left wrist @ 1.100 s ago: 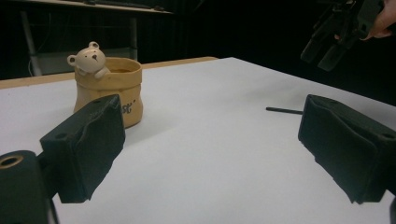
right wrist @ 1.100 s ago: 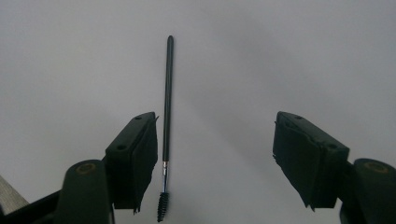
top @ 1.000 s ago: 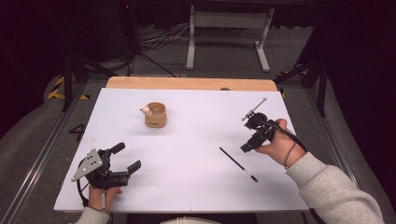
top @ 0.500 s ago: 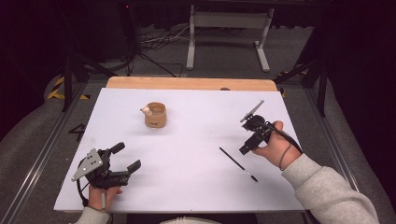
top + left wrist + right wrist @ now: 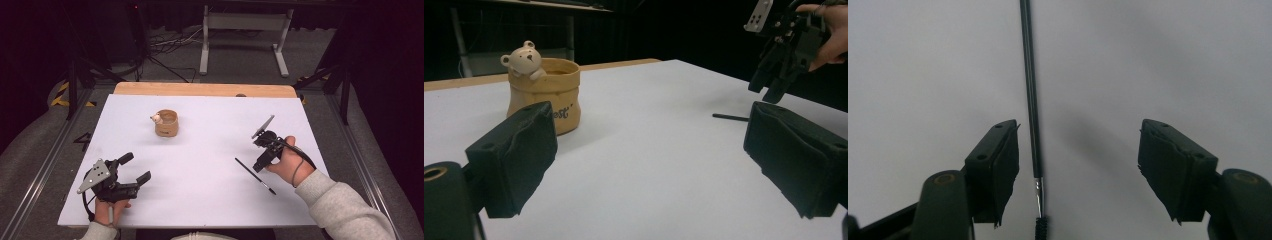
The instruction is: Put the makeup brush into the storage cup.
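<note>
In the high view the right tool (image 5: 259, 166) hangs at the right of centre of the frame, just above the white counter (image 5: 200, 200), tipped down over the upper end of a thin black brush (image 5: 254, 176). The brush lies flat on the counter and slants from centre toward the lower right. In the right gripper view the brush (image 5: 1031, 100) runs up the middle of the frame between the two jaws, closer to the left one, with its metal ferrule and dark bristles at the bottom edge. The jaws stand apart with clear gaps on both sides of the handle; neither pad touches it.

The left tool (image 5: 131, 170) sits at the lower left of the high view, its jaws spread wide and empty. A tan pot with a small bear figure (image 5: 166, 123) stands at upper centre, well apart from the brush and from both tools. In the left gripper view the pot (image 5: 544, 92) stands at upper left and the right tool (image 5: 769, 85) at upper right.
</note>
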### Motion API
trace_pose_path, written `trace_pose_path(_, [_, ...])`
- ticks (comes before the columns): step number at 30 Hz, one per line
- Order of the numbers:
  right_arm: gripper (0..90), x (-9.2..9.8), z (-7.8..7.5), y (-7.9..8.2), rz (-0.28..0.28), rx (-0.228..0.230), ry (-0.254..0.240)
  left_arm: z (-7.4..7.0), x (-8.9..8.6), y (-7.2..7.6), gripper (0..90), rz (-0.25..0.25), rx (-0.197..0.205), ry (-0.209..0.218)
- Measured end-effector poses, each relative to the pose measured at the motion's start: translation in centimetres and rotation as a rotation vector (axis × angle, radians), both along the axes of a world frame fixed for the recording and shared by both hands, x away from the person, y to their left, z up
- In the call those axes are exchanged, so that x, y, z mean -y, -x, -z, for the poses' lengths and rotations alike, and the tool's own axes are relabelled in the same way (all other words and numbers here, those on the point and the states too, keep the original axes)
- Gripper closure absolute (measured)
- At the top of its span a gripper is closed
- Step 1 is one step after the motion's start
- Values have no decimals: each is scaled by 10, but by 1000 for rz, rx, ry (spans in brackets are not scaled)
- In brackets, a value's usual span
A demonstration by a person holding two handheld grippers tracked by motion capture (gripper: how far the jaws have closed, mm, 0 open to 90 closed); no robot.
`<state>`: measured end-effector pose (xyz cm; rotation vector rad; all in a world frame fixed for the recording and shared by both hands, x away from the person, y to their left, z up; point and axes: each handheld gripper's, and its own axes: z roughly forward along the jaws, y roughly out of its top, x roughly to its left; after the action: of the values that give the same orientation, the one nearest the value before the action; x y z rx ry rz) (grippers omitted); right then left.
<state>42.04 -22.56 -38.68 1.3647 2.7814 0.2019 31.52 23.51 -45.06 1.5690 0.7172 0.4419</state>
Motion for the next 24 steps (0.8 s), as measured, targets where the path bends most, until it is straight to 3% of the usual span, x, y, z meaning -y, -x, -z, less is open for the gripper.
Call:
trace_pose_path(7, [333,0,11,0,-1,-23,13,0,0,0,76,-2,-2,1])
trace_pose_path(24, [386,-4,27,2,-24,-31,29,0,1,0,75,0,1,-6])
